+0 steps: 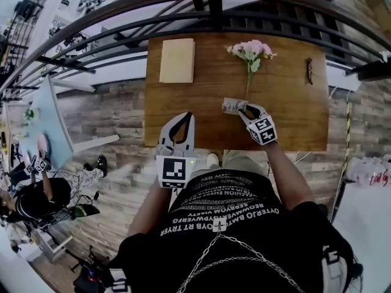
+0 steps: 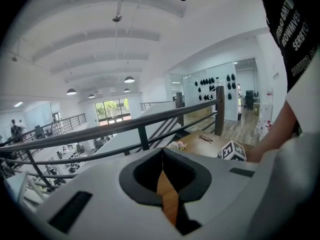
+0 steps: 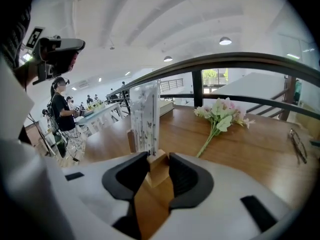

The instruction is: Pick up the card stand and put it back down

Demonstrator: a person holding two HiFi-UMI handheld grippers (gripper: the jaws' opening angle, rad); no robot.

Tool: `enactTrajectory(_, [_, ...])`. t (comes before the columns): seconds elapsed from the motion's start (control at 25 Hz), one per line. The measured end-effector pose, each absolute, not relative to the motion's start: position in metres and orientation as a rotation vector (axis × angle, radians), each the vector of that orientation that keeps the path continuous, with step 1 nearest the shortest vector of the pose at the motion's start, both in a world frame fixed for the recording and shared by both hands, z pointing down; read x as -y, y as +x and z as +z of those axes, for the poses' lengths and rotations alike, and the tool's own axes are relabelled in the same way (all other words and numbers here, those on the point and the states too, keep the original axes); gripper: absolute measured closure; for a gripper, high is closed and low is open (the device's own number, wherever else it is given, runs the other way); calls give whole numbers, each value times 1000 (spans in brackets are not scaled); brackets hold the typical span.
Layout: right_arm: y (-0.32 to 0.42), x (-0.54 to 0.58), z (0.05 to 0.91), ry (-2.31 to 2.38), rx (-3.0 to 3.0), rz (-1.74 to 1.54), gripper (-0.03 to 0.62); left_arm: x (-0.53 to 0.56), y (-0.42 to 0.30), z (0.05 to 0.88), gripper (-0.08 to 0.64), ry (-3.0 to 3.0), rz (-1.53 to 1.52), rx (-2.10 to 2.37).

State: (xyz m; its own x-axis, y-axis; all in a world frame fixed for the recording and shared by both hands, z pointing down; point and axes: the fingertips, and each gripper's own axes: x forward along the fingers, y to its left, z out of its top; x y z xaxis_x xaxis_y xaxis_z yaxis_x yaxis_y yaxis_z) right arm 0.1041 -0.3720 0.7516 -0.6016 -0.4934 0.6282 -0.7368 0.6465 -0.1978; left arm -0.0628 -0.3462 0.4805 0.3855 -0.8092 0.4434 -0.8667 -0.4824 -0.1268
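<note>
The card stand [image 1: 234,105] is a small wooden block holding an upright clear printed card [image 3: 146,119]. It stands near the front middle of the wooden table [image 1: 287,115]. My right gripper [image 1: 246,110] reaches it from the near side. In the right gripper view, its pads close on both sides of the wooden base [image 3: 156,165]. I cannot tell whether the base is lifted off the table. My left gripper [image 1: 183,116] hovers at the table's front edge, left of the stand. Its jaws [image 2: 161,151] meet at the tips and hold nothing.
A bunch of pink flowers [image 1: 252,52] lies just behind the stand. A beige notebook [image 1: 177,60] lies at the back left and a pair of glasses [image 1: 310,71] at the back right. A dark railing [image 1: 214,11] runs behind the table, above a lower floor.
</note>
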Motion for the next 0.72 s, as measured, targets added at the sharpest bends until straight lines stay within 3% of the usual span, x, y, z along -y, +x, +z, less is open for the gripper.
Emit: enactTrajectory(0.72, [99, 378, 621, 1059, 2382, 488, 451, 309, -80, 461, 532, 2564, 581, 1529])
